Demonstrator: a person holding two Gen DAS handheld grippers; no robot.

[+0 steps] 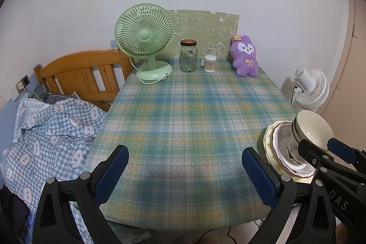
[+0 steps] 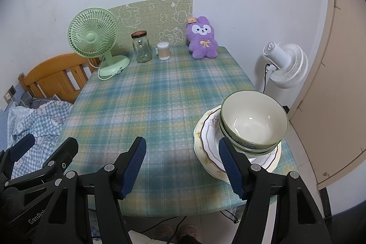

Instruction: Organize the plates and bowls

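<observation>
Green-rimmed bowls (image 2: 254, 120) sit nested on stacked patterned plates (image 2: 207, 141) at the table's near right corner; the stack also shows in the left wrist view (image 1: 281, 148). My right gripper (image 2: 183, 164) is open and empty, its right finger just in front of the plates' near edge. My left gripper (image 1: 185, 173) is open and empty over the table's near edge, left of the stack. The right gripper appears in the left wrist view (image 1: 320, 152) beside the bowls.
The plaid-covered table (image 1: 183, 118) carries a green desk fan (image 1: 144, 38), a glass jar (image 1: 188, 56), a cotton swab tub (image 1: 210, 63) and a purple plush (image 1: 246, 56) along the back. A bed (image 1: 45, 125) lies left. A white fan (image 2: 286, 65) stands right.
</observation>
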